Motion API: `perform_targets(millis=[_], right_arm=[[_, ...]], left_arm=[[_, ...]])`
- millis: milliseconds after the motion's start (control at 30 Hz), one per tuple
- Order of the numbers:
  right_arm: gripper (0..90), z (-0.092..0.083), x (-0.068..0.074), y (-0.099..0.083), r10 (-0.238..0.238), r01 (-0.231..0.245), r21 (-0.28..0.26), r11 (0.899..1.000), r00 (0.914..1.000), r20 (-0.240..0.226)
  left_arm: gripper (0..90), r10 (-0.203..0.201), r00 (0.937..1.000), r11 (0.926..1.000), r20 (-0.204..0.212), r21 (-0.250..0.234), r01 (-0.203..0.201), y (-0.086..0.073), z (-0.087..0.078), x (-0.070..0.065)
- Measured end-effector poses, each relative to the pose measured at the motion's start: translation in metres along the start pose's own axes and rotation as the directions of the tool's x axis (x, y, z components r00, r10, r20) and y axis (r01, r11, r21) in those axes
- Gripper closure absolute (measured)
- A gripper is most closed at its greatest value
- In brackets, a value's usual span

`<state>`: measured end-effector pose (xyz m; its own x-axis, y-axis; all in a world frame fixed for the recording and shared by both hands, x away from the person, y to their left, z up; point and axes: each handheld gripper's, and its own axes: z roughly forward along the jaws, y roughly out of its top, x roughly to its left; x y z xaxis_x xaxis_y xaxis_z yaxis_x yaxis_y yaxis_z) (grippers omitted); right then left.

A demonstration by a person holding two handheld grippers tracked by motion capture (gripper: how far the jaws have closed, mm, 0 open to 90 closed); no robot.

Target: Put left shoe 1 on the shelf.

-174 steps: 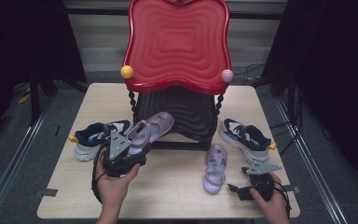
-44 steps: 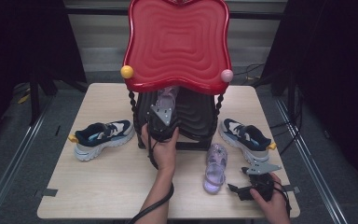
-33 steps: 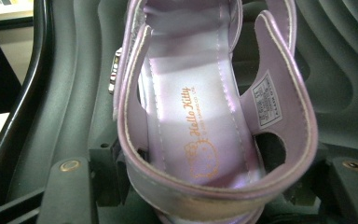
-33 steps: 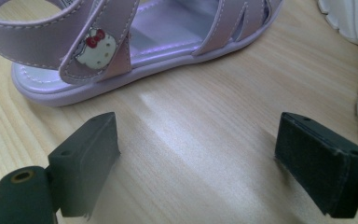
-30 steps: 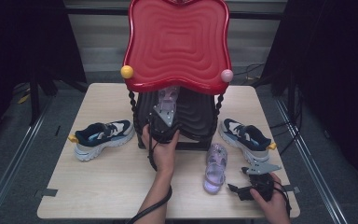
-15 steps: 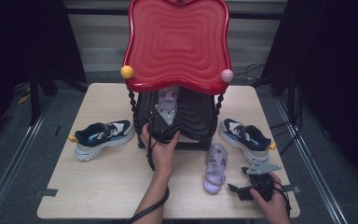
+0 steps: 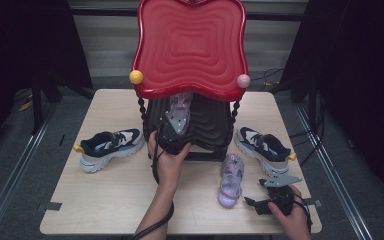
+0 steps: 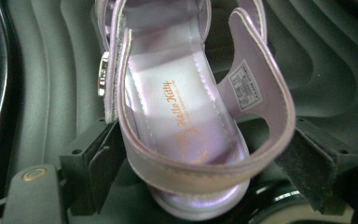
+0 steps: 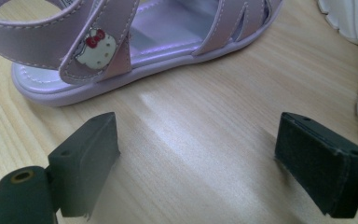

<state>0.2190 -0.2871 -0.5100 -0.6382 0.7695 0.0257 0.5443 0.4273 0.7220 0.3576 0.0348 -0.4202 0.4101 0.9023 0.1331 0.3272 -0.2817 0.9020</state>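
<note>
Left gripper (image 7: 172, 131) reaches under the red top (image 7: 190, 47) of the two-tier rack, onto the black lower shelf (image 8: 335, 65). Purple sandal (image 8: 186, 116) lies on that ribbed shelf, toe pointing away toward the back, heel between the jaws. Jaws have just been opening. In the left gripper view the right pad stands clear of the heel strap; the left one sits so close to the strap that contact can't be ruled out, but there is no squeeze on it. I read this as the release after setting the shoe down.

Doing it well, by my judgement: open the jaws fully before backing off, then draw straight back along the sandal's length so neither pad drags the heel strap and tips the shoe off the ribs. Keep low; the red top hangs close above.

Right gripper (image 7: 269, 200) rests at the near right of the table (image 7: 105, 200), jaws spread wide with nothing in them, aimed at the second purple sandal (image 9: 135, 42) lying just ahead. Two sneakers flank the rack: one left (image 7: 110, 147), one right (image 7: 265, 147)
</note>
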Motion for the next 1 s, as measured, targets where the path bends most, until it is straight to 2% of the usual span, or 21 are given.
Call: perform_targets(millis=[33,300,333,467,533,600,633,933,1000], right_arm=[[12.8,0.000,0.000,0.000,0.000,0.000,0.000,1.000,1.0000,0.000],[12.8,0.000,0.000,0.000,0.000,0.000,0.000,1.000,1.0000,-0.001],[12.8,0.000,0.000,0.000,0.000,0.000,0.000,1.000,1.0000,0.000],[12.8,0.000,0.000,0.000,0.000,0.000,0.000,1.000,1.0000,-0.001],[12.8,0.000,0.000,0.000,-0.001,0.001,0.000,1.000,1.0000,-0.001],[12.8,0.000,0.000,0.000,0.002,-0.002,0.001,1.000,1.0000,0.000],[12.8,0.000,0.000,0.000,0.001,-0.001,0.001,1.000,1.0000,-0.001],[12.8,0.000,0.000,0.000,0.001,-0.001,0.001,1.000,1.0000,0.000],[12.8,0.000,0.000,0.000,0.001,-0.001,0.001,1.000,1.0000,0.000]], left_arm=[[17.7,-0.012,0.9999,0.9999,0.003,0.002,0.012,-0.001,-0.002,0.001],[17.7,0.029,0.9989,0.9995,0.036,0.014,-0.030,-0.005,-0.012,0.002],[17.7,0.028,0.9984,0.9994,0.050,0.017,-0.028,-0.006,-0.014,0.002],[17.7,0.043,0.9973,0.9986,0.059,0.030,-0.044,-0.009,-0.017,0.003],[17.7,0.034,0.9966,0.9988,0.075,0.034,-0.036,-0.011,-0.019,0.005],[17.7,0.040,0.9964,0.9984,0.074,0.036,-0.043,-0.012,-0.020,0.005],[17.7,0.057,0.9949,0.9973,0.083,0.043,-0.060,-0.014,-0.023,0.006],[17.7,0.061,0.9916,0.9959,0.114,0.059,-0.068,-0.024,-0.031,0.011],[17.7,0.063,0.9893,0.9952,0.131,0.067,-0.072,-0.026,-0.035,0.012]])
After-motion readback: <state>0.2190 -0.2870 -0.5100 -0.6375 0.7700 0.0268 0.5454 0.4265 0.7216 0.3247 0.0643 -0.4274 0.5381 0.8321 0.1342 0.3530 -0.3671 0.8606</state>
